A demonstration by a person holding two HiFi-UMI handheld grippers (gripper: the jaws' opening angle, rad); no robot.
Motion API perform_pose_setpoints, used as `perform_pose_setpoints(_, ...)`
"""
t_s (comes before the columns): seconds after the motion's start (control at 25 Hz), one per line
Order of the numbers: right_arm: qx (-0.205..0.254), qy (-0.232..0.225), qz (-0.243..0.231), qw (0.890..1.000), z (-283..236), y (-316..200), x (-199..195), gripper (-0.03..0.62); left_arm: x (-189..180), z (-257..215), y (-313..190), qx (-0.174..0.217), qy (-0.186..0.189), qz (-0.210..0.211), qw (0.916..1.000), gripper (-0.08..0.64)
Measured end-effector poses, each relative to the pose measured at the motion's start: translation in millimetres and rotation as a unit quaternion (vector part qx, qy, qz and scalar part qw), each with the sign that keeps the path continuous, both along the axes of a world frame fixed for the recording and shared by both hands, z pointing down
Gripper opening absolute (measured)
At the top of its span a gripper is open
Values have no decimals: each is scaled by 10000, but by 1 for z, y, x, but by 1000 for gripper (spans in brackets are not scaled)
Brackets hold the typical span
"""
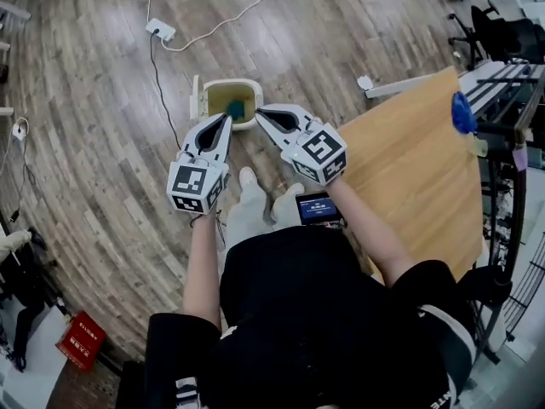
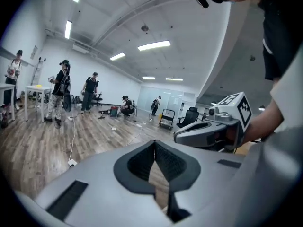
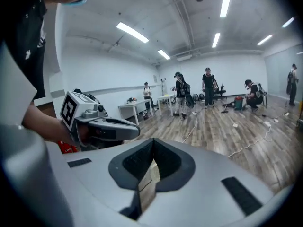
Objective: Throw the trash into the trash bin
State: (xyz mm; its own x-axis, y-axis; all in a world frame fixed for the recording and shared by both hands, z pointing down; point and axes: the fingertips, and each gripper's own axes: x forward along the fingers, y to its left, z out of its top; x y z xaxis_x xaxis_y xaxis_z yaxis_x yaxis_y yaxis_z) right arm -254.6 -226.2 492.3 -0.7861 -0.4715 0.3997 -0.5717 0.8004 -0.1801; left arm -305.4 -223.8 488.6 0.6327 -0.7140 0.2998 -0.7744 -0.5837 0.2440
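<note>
Left tool (image 1: 225, 121) and right tool (image 1: 259, 112) are both clenched, nothing between the jaws. Teal trash (image 1: 237, 108) lies inside the trash bin (image 1: 255, 87) on the floor, ahead of and below both tips, about equally near each.

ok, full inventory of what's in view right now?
plastic trash bin: 1, cream, floor, just beyond both gripper tips
crumpled piece of trash: 1, teal, inside the bin
wooden table: 1, tan, right side
power strip with cable: 1, white, floor, far side
cardboard box: 1, red, floor, lower left
left gripper: 1, grey, shut, empty
right gripper: 1, grey, shut, empty
</note>
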Motion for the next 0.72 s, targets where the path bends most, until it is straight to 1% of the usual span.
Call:
perform_pose_setpoints(0.12, 311, -296, 122, 9990, -70, 23, 17, -2, 28, -61, 27, 418, -17, 414, 9983, 9)
perform_pose_setpoints(0.2, 450, -522, 217, 9974, -101, 36, 30, -2, 44, -86, 46, 623, -95, 641, 9960, 9)
perform_pose_setpoints(0.28, 575, -715, 372, 9951, -122, 40, 43, -2, 55, -105, 54, 732, -147, 745, 9944, 8)
perform_pose_setpoints(0.36, 685, -814, 508, 9930, -135, 47, 51, -2, 64, -119, 63, 848, -180, 844, 9926, 9)
perform_pose_setpoints(0.48, 941, -873, 519, 9904, -148, 62, 50, -2, 69, -133, 76, 1150, -250, 1007, 9879, 9)
perform_pose_setpoints(0.64, 1166, -813, 552, 9883, -154, 76, 55, -2, 75, -140, 87, 1259, -65, 1003, 9869, 9)
perform_pose_setpoints(0.72, 1314, -656, 582, 9874, -155, 77, 63, -2, 81, -142, 87, 1274, -26, 982, 9870, 8)
